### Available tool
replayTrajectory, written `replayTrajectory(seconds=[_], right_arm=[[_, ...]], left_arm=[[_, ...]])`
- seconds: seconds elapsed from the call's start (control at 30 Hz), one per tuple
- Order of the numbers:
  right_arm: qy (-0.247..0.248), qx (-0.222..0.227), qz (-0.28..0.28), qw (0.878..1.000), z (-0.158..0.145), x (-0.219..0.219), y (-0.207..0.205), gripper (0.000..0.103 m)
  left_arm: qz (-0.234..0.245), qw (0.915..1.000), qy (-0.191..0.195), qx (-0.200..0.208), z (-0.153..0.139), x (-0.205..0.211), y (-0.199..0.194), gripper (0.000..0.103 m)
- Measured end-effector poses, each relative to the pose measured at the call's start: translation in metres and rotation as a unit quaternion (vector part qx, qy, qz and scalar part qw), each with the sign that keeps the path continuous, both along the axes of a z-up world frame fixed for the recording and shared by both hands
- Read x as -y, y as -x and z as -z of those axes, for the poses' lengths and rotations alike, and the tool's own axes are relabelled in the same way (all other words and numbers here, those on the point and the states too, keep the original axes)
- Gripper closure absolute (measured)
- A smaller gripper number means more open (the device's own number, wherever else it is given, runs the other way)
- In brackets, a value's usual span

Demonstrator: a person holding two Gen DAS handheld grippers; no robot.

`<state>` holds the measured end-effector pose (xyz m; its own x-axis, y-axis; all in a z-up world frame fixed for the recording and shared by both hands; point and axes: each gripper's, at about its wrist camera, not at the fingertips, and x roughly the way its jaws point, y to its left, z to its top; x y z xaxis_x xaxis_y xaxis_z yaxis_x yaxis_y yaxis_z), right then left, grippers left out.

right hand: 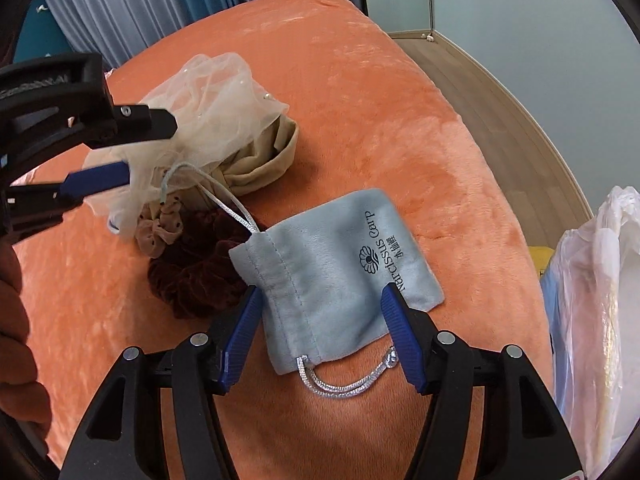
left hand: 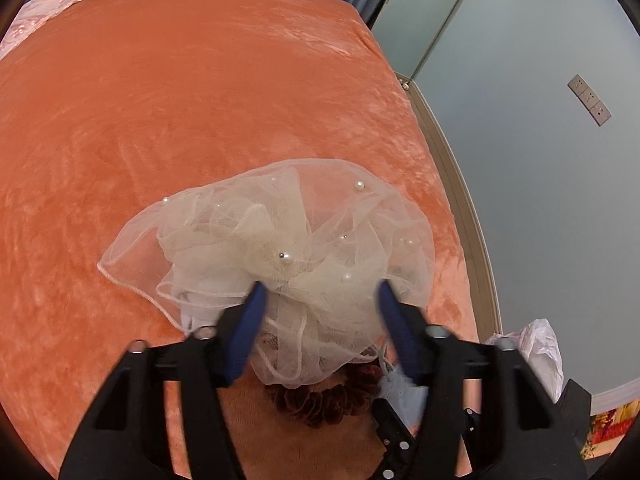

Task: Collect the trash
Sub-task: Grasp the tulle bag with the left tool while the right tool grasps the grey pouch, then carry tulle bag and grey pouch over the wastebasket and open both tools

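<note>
A heap of cream tulle [left hand: 280, 232] with pearl beads lies on the orange bed blanket [left hand: 200, 100]. My left gripper [left hand: 320, 292] stands open over its near edge, blue pads on either side with tulle between them. In the right wrist view a light blue velvet pouch [right hand: 340, 264] with silver cords lies flat on the blanket. My right gripper [right hand: 322, 300] is open and straddles the pouch's near half. The left gripper [right hand: 120, 152] shows at the left of that view, with the tulle [right hand: 212, 112] between its fingers.
A dark red scrunchie [right hand: 192, 276], a dotted beige scrunchie [right hand: 160, 228] and folded beige cloth [right hand: 264, 160] lie beside the tulle. A white plastic bag [right hand: 592, 300] hangs off the bed's right edge. Wood floor and a pale wall lie beyond. A hand [right hand: 16, 320] shows at far left.
</note>
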<state>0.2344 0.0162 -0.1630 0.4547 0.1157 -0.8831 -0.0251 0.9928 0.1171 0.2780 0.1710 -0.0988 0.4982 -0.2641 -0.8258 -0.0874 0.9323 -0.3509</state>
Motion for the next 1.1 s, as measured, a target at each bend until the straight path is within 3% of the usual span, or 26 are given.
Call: replayTrajectory(seconds=[0.13,0.33,0.67,0.9,1.1], right_arm=[[0.028,0.011,-0.019,0.999,0.002,-0.006,0.002,0.053],[0.014,0.006,-0.007,1.0,-0.006,0.009,0.005,0.095],[-0.032,0.06,0.025,0.997,-0.073,0.043,0.038,0.095],[-0.053,0.121,0.055,0.99,-0.135,0.086,0.075,0.096],[-0.063,0.158,0.095,0.981,-0.168,0.13,0.106,0.095]], left_arm=[[-0.005,1.0,0.005,0.002,0.001,-0.002,-0.001,0.088],[-0.01,0.9996,0.016,0.02,-0.019,-0.007,0.008,0.095],[0.017,0.9966,0.028,0.076,-0.092,0.021,0.041,0.096],[0.057,0.9918,0.033,0.11,-0.138,0.073,0.075,0.096],[0.095,0.9864,0.035,0.129,-0.165,0.12,0.105,0.096]])
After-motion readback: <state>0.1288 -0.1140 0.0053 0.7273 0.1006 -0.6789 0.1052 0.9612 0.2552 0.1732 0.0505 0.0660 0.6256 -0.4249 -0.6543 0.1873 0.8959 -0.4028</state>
